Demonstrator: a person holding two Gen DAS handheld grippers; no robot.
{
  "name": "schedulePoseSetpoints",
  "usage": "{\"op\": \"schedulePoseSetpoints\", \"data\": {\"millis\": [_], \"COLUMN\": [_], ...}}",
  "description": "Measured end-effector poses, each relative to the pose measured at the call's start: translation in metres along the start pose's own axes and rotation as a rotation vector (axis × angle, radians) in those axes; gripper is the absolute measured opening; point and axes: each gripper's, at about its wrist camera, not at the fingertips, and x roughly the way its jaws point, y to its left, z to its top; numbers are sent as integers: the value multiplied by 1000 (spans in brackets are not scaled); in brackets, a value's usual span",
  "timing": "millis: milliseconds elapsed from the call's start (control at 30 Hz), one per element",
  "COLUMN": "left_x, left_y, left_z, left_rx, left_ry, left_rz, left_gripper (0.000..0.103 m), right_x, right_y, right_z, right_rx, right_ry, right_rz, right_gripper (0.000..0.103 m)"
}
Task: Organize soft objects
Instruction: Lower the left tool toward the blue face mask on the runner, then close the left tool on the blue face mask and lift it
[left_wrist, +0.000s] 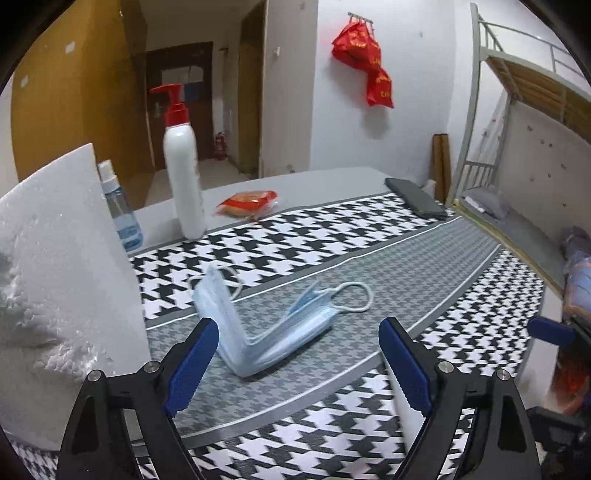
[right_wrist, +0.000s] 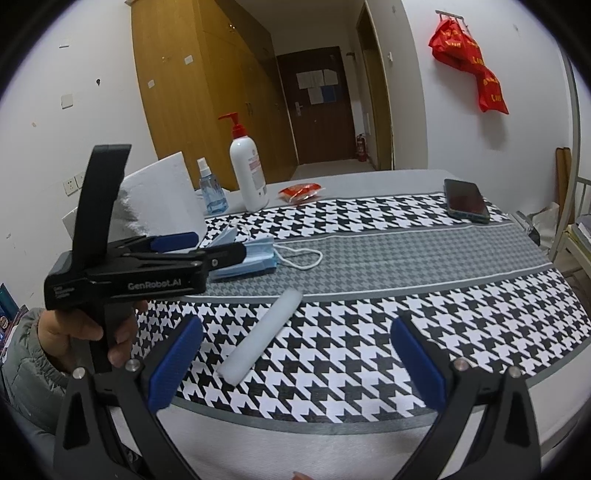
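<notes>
A white pump bottle (right_wrist: 248, 173) with a red pump stands at the far side of the surface (right_wrist: 388, 177), just beside a small blue spray bottle (right_wrist: 210, 192). A red packet (right_wrist: 301, 192) lies near them. A dark phone (right_wrist: 466, 201) lies well apart (on the houndstooth cloth (right_wrist: 369, 339)). Red bags (right_wrist: 469, 62) hang on the wall.

"GenRobot.AI" – on left gripper (right_wrist: 218, 247) body; other labels illegible.

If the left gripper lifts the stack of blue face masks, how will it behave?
The face masks will probably flop: the stack already bends into a V. Loose layers may fan or slip apart, and an ear loop would likely dangle. The left gripper is open.
</notes>
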Motion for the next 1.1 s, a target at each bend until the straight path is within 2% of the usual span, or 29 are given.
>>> {"op": "schedulePoseSetpoints", "data": {"millis": [133, 367, 600, 900, 1100], "left_x": [2, 11, 26, 46, 52], "left_y": [4, -1, 6, 23, 26], "left_z": [-2, 2, 6, 1, 1], "left_rx": [-10, -15, -33, -63, -55], "left_ry": [22, 63, 109, 166, 188], "left_rz": [19, -4, -14, -8, 8], "left_gripper": [90, 89, 82, 65, 59], "right_x": [1, 6, 9, 21, 28], "right_y": [0, 3, 4, 12, 15], "right_z": [0, -1, 0, 2, 4], "right_rx": [-1, -4, -9, -42, -52], "right_ry": [1, 15, 30, 67, 85], "right_rz": [3, 3, -7, -9, -1], "right_gripper": [103, 103, 103, 103, 103]}}
